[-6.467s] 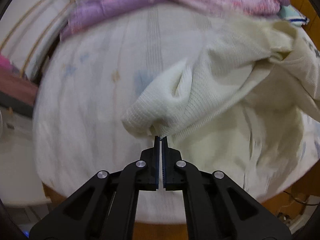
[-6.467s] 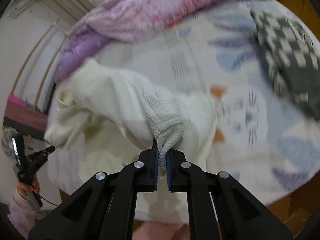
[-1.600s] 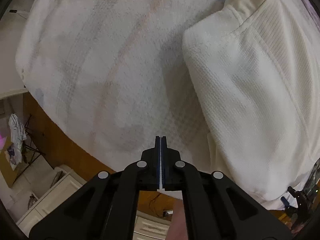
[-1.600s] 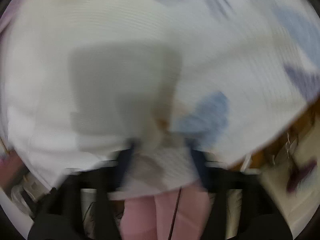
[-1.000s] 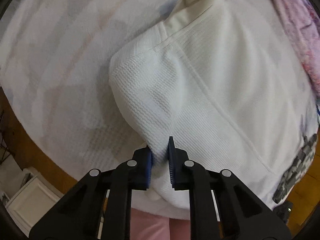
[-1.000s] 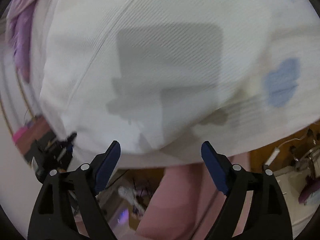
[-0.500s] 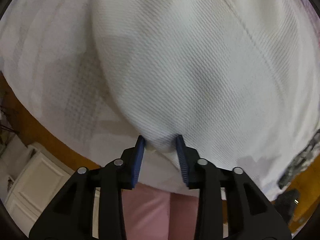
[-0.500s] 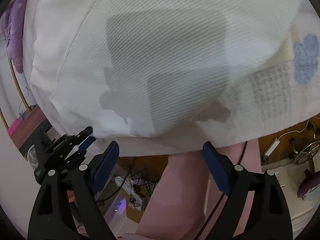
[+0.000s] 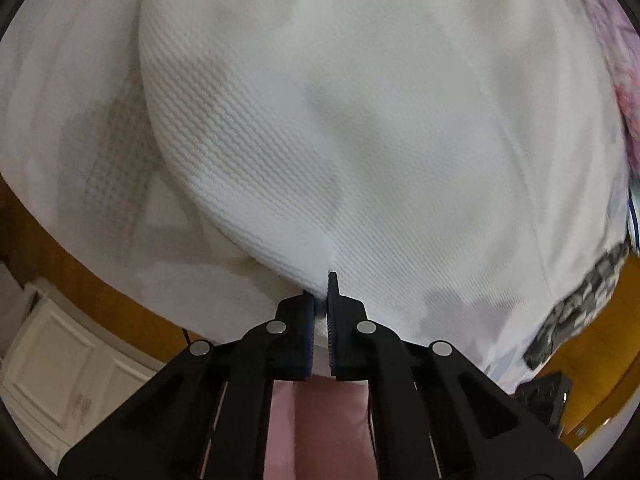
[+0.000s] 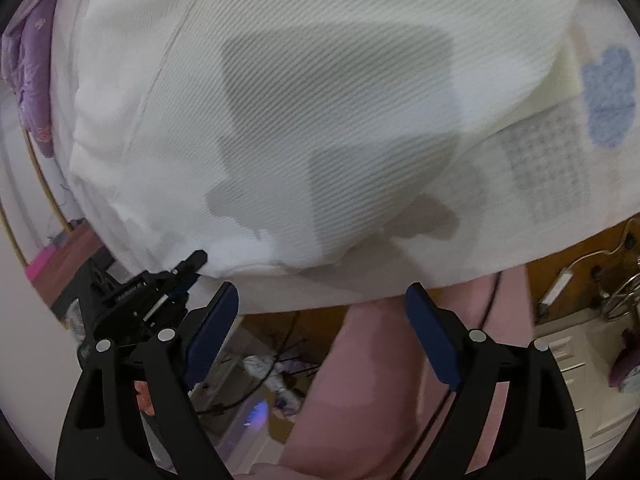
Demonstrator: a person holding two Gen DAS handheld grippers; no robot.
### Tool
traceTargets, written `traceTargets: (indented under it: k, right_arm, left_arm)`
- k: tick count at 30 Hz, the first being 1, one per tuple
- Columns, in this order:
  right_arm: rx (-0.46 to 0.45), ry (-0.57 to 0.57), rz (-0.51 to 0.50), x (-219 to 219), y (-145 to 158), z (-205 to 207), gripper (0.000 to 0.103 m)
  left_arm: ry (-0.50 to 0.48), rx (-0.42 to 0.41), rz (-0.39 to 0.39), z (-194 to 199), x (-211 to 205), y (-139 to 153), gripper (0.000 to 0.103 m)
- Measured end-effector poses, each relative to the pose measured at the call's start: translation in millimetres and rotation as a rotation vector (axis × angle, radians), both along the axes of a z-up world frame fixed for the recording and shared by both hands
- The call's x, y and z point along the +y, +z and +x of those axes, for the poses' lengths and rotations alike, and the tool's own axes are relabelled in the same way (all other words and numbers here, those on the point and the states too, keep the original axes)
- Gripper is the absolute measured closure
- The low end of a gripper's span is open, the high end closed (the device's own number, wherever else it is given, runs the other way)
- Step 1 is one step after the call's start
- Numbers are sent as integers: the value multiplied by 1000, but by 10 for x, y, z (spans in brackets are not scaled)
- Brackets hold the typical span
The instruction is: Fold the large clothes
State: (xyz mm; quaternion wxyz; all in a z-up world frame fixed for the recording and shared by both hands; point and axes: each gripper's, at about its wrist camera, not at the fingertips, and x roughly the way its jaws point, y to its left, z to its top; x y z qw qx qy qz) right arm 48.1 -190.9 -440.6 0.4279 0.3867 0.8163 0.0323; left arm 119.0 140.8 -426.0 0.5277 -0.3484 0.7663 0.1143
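Observation:
A large cream waffle-knit garment (image 9: 360, 120) lies spread on the bed, its near edge at the bed's front edge. My left gripper (image 9: 321, 286) is shut on the garment's near hem, pinching a small fold. The same garment (image 10: 300, 120) fills the right wrist view, with a seam running down its left part. My right gripper (image 10: 322, 300) is open wide and empty, just off the bed's front edge below the garment's hem. The left gripper also shows in the right wrist view (image 10: 188, 266), closed at the garment's near left corner.
The bed sheet (image 9: 80, 120) is white with a blue print (image 10: 608, 96). A purple-pink quilt (image 10: 32, 60) lies at the far side. A checked dark cloth (image 9: 580, 312) lies at the right. White cabinets (image 9: 60, 364) and the person's pink-clad legs (image 10: 380, 380) are below the bed edge.
My left gripper has closed on the garment's near hem; half a second ago its jaws were apart around it. My right gripper stays open at the bed's front edge.

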Motion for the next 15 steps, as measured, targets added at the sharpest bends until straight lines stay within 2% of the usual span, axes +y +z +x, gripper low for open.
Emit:
traceTargets:
  k: [5, 6, 9, 10, 12, 13, 14, 15]
  right_arm:
    - [59, -91, 59, 148, -175, 28, 14]
    - [52, -118, 81, 187, -200, 65, 14]
    - [21, -171, 83, 287, -256, 225, 14]
    - [2, -202, 77, 304, -248, 270, 21]
    - [-117, -320, 87, 239, -113, 495, 51]
    - [-174, -350, 94, 196, -25, 605, 74]
    - [-289, -378, 115, 135, 164, 786, 83]
    - [-414, -378, 146, 97, 389, 963, 84]
  left_arm:
    - [-12, -114, -15, 64, 77, 504, 99]
    - [-19, -132, -16, -24, 181, 614, 99]
    - [-36, -200, -26, -195, 17, 850, 99]
    - [-45, -224, -29, -195, -12, 946, 99]
    - [-93, -291, 9, -106, -86, 1107, 99]
    - [-118, -322, 31, -64, -142, 1185, 99]
    - [-144, -367, 50, -7, -126, 1272, 99]
    - [-153, -400, 45, 43, -129, 1306, 99]
